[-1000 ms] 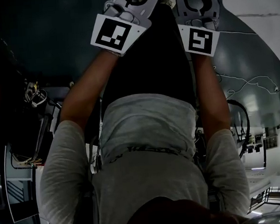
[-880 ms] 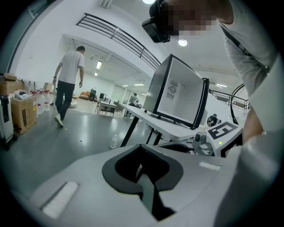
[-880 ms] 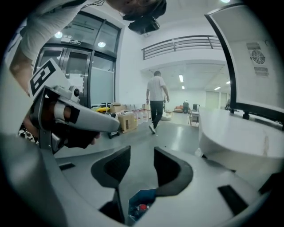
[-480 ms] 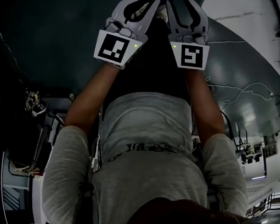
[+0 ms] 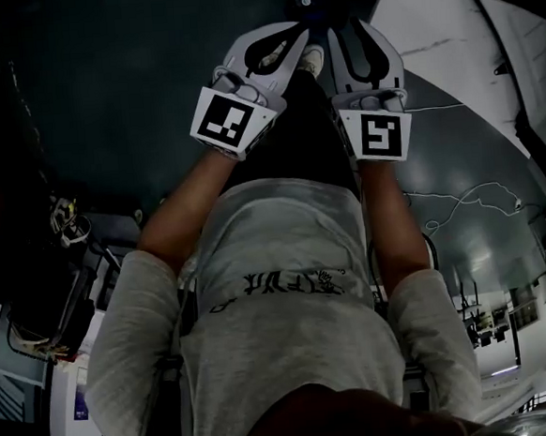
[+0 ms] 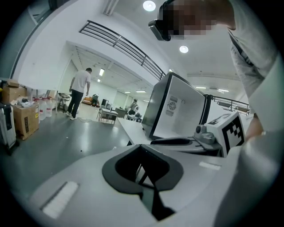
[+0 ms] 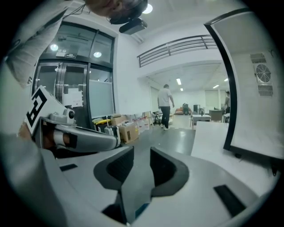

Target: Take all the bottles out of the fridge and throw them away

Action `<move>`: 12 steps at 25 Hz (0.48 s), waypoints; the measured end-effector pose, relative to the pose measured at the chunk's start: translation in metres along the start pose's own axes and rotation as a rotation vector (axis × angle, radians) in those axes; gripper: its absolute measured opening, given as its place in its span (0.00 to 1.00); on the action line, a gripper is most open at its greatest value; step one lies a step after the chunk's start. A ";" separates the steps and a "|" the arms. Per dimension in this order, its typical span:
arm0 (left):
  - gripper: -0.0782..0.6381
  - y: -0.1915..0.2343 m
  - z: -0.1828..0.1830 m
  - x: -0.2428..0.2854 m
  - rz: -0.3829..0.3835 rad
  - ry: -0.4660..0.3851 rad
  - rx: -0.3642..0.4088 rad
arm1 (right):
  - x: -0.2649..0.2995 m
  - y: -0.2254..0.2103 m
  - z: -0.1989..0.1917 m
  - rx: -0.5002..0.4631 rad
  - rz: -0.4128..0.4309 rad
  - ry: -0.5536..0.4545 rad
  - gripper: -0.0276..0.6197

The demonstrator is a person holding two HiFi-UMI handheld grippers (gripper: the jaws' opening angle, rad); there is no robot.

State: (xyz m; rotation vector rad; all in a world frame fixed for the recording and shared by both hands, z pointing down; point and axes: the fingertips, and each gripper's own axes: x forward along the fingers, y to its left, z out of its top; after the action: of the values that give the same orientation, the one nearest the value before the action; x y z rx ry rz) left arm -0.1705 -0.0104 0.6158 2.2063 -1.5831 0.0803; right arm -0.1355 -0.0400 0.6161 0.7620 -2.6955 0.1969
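Observation:
No bottle shows in any view. A white box-shaped appliance (image 6: 177,106) with a round vent stands on a white table (image 6: 133,129); its side (image 7: 257,88) fills the right of the right gripper view. I hold both grippers side by side in front of my chest, above the dark floor. My left gripper (image 5: 296,36) (image 6: 141,147) is shut, its pads meeting at the tips with nothing between them. My right gripper (image 5: 357,27) (image 7: 142,148) is open; its jaws have just been closing, and only floor shows through the gap.
A person (image 6: 79,93) (image 7: 165,106) walks away across the hall. Cardboard boxes (image 6: 24,119) (image 7: 126,131) and jugs line the left wall. Glass doors (image 7: 75,84) stand at the left. White cables (image 5: 460,198) trail on the floor to my right.
Both grippers have risen together, sliding down the head view towards my chest. The right jaws look narrower than before.

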 end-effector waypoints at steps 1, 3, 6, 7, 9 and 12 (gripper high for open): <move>0.12 -0.002 0.009 -0.001 0.000 -0.009 0.003 | -0.001 -0.002 0.009 0.001 0.003 -0.006 0.23; 0.12 -0.005 0.026 -0.005 0.000 -0.020 0.006 | -0.004 -0.004 0.027 -0.001 0.008 -0.020 0.22; 0.12 -0.012 0.052 -0.011 -0.011 -0.039 0.016 | -0.010 -0.004 0.052 0.006 0.018 -0.035 0.19; 0.12 -0.014 0.061 -0.012 -0.017 -0.043 0.021 | -0.012 -0.003 0.061 0.013 0.022 -0.033 0.19; 0.12 -0.019 0.077 -0.014 -0.028 -0.041 0.032 | -0.017 -0.001 0.078 0.017 0.036 -0.040 0.16; 0.12 -0.028 0.101 -0.017 -0.037 -0.048 0.055 | -0.024 0.000 0.103 0.026 0.051 -0.047 0.14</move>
State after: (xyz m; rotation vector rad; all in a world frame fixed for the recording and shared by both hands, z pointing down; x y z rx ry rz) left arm -0.1705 -0.0246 0.5108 2.2945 -1.5824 0.0612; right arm -0.1444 -0.0511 0.5109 0.7147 -2.7634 0.2298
